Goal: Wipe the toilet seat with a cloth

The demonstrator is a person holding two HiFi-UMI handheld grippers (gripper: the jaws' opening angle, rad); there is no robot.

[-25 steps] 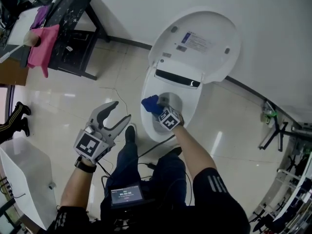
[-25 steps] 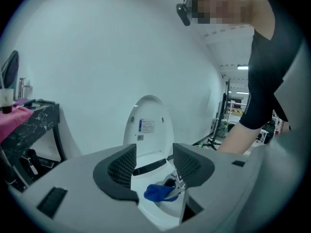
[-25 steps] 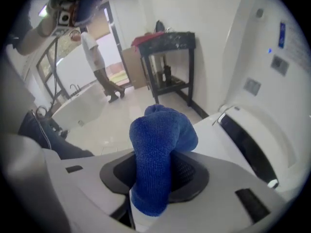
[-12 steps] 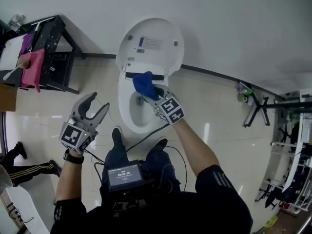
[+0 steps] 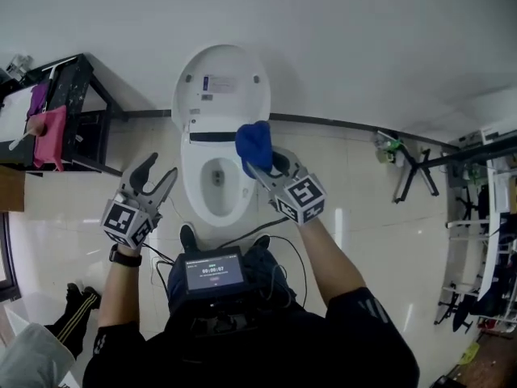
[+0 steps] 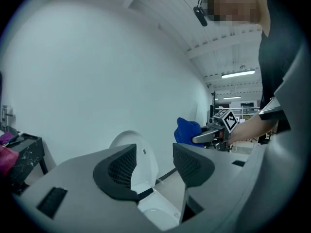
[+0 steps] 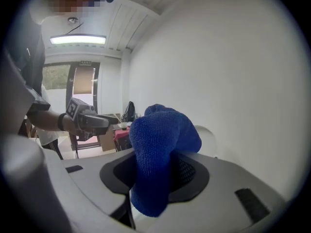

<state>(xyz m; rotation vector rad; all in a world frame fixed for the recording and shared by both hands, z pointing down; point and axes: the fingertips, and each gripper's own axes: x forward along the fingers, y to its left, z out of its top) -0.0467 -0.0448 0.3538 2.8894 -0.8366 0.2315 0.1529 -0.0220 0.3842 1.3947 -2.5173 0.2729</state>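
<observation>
A white toilet (image 5: 212, 186) stands against the wall with its lid (image 5: 220, 83) raised. My right gripper (image 5: 264, 166) is shut on a blue cloth (image 5: 254, 143), held in the air over the right rim of the bowl. In the right gripper view the cloth (image 7: 158, 154) bulges out between the jaws and hides most of the toilet. My left gripper (image 5: 152, 178) is open and empty, left of the bowl above the floor. In the left gripper view the raised lid (image 6: 141, 161) shows between its jaws, and the cloth (image 6: 187, 131) shows beyond them.
A black table (image 5: 69, 111) with a pink cloth (image 5: 47, 136) stands at the left wall. A folding stand (image 5: 408, 172) leans at the right. A cable (image 5: 250, 231) runs across the tiled floor in front of the toilet. My feet stand close to the bowl.
The right gripper has lifted the blue cloth from the bowl toward the right rim near the lid hinge. The head view has pulled back, and the left gripper stays open at the left.
</observation>
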